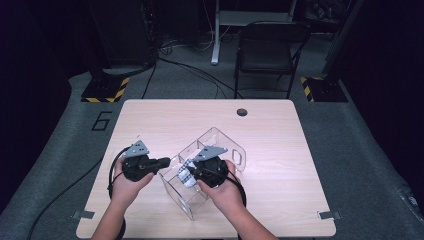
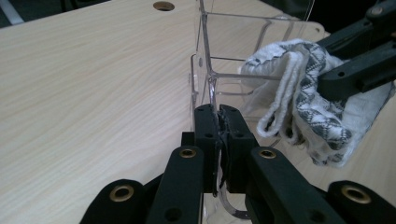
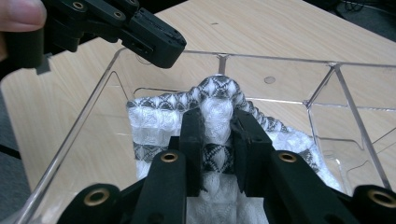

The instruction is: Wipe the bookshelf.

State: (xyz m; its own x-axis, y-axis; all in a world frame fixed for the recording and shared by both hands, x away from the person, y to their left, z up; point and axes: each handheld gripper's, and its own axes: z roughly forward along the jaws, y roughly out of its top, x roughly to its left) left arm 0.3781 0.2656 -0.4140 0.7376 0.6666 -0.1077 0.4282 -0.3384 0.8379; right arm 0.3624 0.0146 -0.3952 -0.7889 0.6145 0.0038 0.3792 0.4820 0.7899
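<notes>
This looks like a lab or test room. The floor (image 1: 60, 150) is grey carpet with a big number 6 (image 1: 102, 121) on it. Black stands with yellow and black stripes (image 1: 105, 92) sit on it. Cables (image 1: 190, 70) run about, and a dark chair (image 1: 267, 50) stands behind the light wood tabletop (image 1: 280, 150)

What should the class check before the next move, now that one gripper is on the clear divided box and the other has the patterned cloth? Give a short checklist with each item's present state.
1. Left gripper shut on the wall of the clear box: ok.
2. Right gripper shut on the patterned cloth: ok.
3. Cloth over an open compartment of the box: ok.
4. Two grippers apart, not touching: ok.
5. Box flat on the table: cannot tell.
6. Whole cloth inside the walls: cannot tell.
</notes>
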